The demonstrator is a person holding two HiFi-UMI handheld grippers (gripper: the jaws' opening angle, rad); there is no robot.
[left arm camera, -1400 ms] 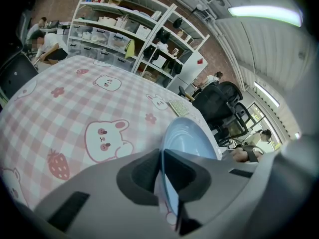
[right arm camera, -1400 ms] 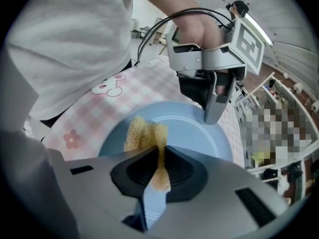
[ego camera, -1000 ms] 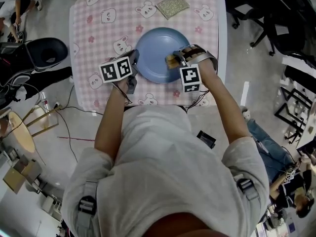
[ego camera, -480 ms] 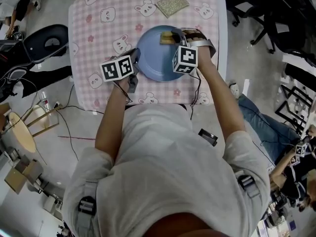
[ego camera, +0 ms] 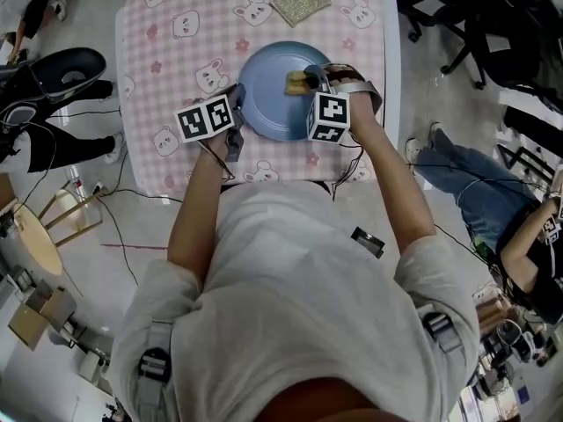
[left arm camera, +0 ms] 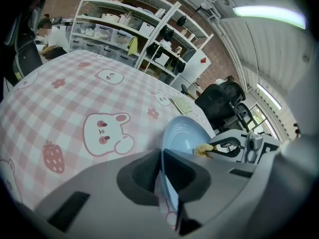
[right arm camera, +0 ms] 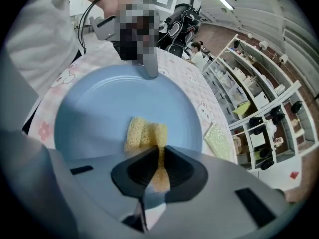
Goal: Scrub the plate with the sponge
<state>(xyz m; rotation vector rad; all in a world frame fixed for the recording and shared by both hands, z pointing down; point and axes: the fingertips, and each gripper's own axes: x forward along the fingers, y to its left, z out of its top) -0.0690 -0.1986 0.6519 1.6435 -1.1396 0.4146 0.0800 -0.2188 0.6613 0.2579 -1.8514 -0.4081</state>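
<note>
Two tools meet at the blue plate, which we find near the middle of the bench on a pink checked cloth printed with rabbits. The left tool is clamped on the plate's rim at about 9 o'clock in the head view, and we see the thin edge running between its closed jaws. The right tool reaches in from about 4 o'clock and pinches the yellow sponge. The sponge's free end presses against the plate's floor, a little toward 2 o'clock of its centre. We also see a greenish scouring pad lying well apart from the plate at 12 o'clock, close to the bench's far edge.
</note>
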